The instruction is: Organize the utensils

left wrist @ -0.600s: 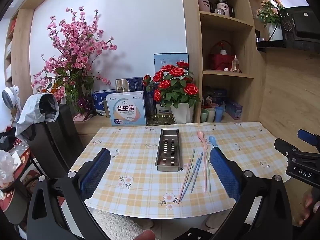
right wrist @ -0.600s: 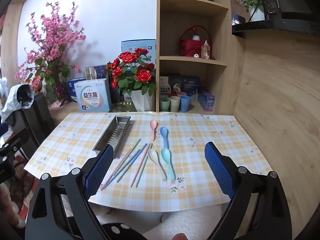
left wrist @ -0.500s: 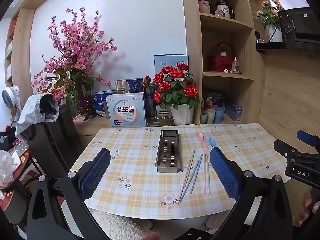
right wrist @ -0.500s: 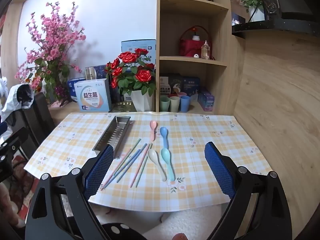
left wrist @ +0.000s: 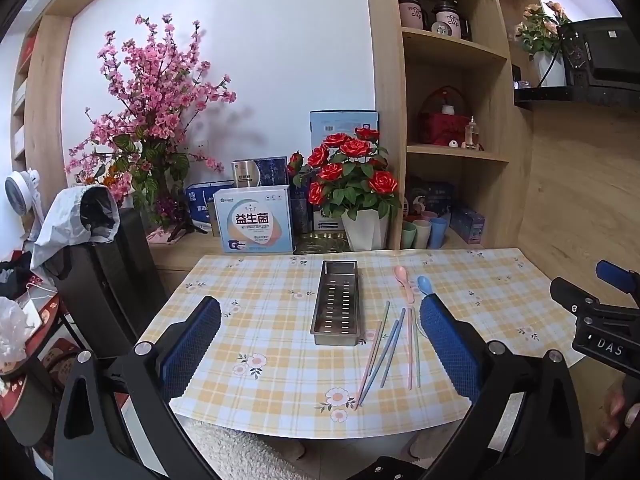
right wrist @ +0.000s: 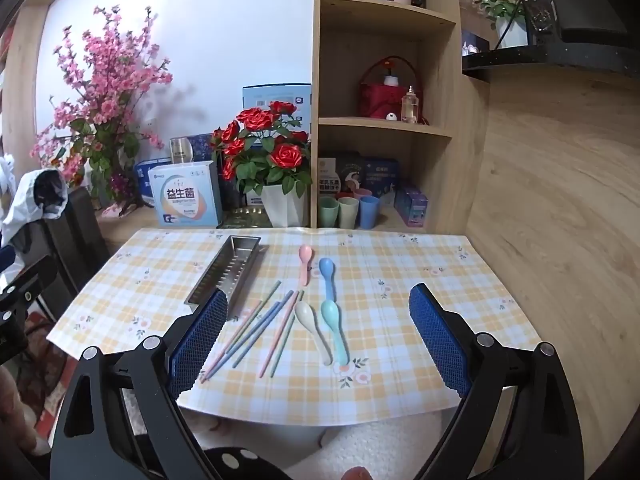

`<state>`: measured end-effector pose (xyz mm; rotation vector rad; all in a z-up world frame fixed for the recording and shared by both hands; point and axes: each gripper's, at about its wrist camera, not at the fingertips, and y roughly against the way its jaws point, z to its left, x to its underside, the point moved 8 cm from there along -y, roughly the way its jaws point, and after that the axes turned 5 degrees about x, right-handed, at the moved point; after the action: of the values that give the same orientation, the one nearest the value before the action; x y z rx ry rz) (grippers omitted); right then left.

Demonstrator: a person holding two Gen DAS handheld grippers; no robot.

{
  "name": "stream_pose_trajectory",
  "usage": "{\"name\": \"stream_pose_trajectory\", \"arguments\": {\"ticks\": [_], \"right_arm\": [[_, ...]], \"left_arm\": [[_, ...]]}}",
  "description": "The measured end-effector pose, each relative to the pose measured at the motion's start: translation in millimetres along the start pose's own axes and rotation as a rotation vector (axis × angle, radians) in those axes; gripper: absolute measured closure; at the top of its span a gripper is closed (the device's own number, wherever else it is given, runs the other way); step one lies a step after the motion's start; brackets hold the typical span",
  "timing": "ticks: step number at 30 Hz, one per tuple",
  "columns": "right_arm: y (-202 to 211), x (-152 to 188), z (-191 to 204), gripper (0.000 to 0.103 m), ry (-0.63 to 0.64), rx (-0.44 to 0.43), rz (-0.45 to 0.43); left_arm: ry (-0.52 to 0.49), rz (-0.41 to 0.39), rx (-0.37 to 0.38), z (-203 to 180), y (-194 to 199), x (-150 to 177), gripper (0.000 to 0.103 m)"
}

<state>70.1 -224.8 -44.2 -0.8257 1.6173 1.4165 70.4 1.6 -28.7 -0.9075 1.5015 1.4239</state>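
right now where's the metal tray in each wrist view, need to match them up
Left wrist: the metal tray lies centre frame, lengthwise away from the camera, left of the chopsticks.
Right wrist: the metal tray lies left of centre, angled, its near end behind the left finger of the right gripper.
Shared landmark: the red rose pot stands behind the table in both.

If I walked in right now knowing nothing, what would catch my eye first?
Probably the red roses in a white pot behind the checked table, with pink blossom branches further left. On the table, pastel spoons and chopsticks lie beside an empty steel tray, framed by two blue-padded open grippers.
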Motion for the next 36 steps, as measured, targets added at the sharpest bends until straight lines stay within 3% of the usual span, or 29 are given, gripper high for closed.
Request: {"name": "stream_pose_trajectory", "arguments": {"ticks": [36], "right_arm": [[0.6,4.5,0.7,0.014,-0.008,-0.001,0.006]], "left_arm": [[-0.013,-0.002,0.003,-4.9,0.8,2.1,0.005]]}}
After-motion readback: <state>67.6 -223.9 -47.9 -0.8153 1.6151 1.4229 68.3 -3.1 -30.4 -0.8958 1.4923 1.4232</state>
